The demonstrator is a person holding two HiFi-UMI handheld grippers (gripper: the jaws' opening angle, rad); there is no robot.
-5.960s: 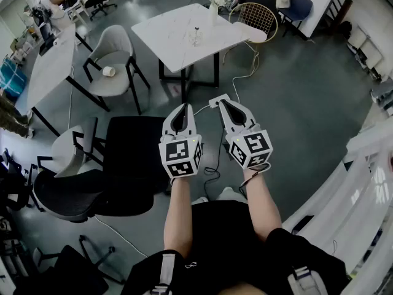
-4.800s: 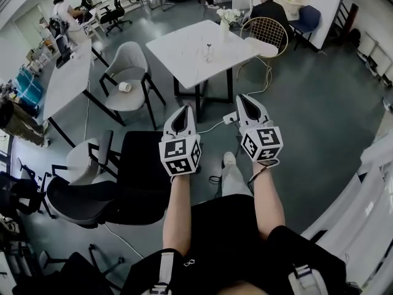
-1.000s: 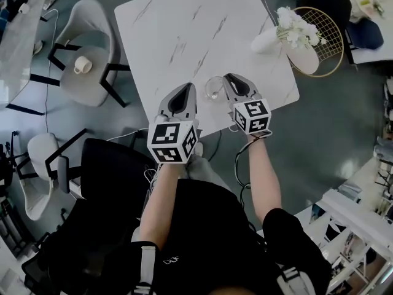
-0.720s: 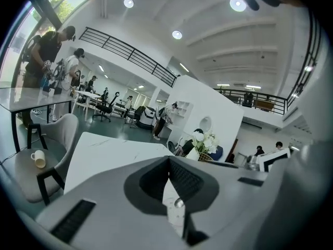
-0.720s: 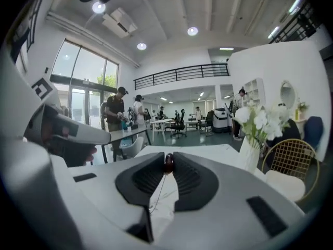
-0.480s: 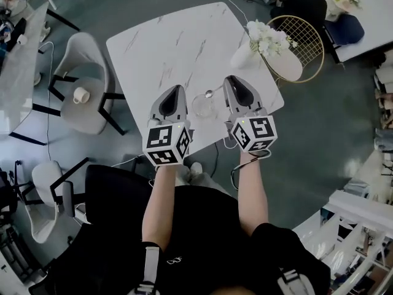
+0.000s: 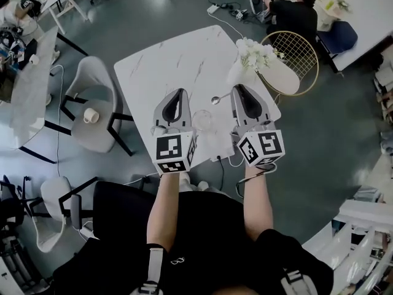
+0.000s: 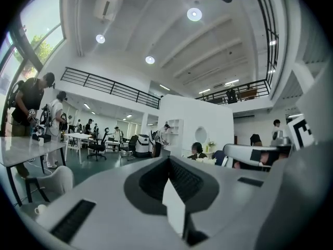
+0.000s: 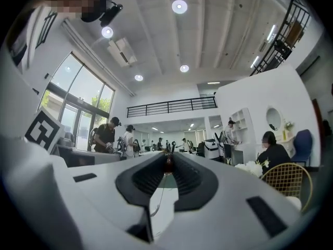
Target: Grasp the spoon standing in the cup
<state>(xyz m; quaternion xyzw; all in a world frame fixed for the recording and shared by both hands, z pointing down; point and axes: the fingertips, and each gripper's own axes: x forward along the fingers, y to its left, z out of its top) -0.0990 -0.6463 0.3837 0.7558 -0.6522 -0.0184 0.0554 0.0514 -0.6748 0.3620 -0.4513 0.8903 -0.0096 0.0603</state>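
On the white marble worktop [image 7: 153, 72] a clear cup [image 7: 201, 120] stands between the left tool [image 7: 178, 93], pinched together on nothing, and the right tool [image 7: 238, 88], nipped on the handle of the spoon [image 7: 216, 100], whose bowl juts leftward just beyond the cup.

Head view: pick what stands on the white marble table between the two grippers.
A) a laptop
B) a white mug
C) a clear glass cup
C: the clear glass cup stands on the white marble table between the left gripper and the right gripper.
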